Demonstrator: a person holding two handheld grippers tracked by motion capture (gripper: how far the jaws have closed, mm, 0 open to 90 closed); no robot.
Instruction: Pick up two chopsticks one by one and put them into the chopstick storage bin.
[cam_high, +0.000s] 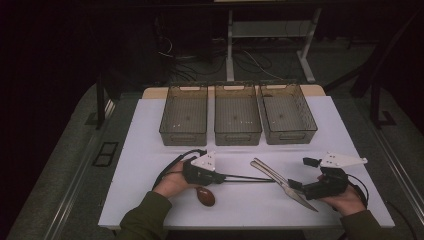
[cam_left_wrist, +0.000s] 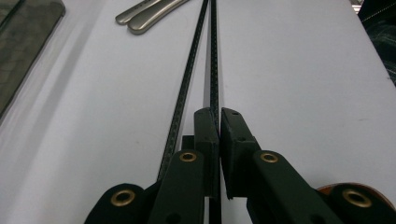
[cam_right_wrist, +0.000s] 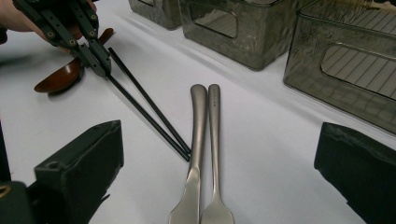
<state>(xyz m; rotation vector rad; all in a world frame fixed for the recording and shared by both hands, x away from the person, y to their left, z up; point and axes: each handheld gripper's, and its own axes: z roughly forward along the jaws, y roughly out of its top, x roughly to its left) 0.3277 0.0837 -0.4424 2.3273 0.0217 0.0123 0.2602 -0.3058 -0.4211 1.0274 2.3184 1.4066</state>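
My left gripper lies low on the white table, shut on a black chopstick that runs between its jaws. A second black chopstick runs along the outside of one jaw; both point right toward the cutlery. In the right gripper view that left gripper is at the upper left, with the chopsticks ending beside a metal knife and fork lying side by side. My right gripper stands open, its jaws wide on either side of the cutlery without touching it.
A brown wooden spoon lies just under the left hand, near the front edge. Three dark see-through bins stand in a row at the back of the table. Table legs and cables lie beyond on the floor.
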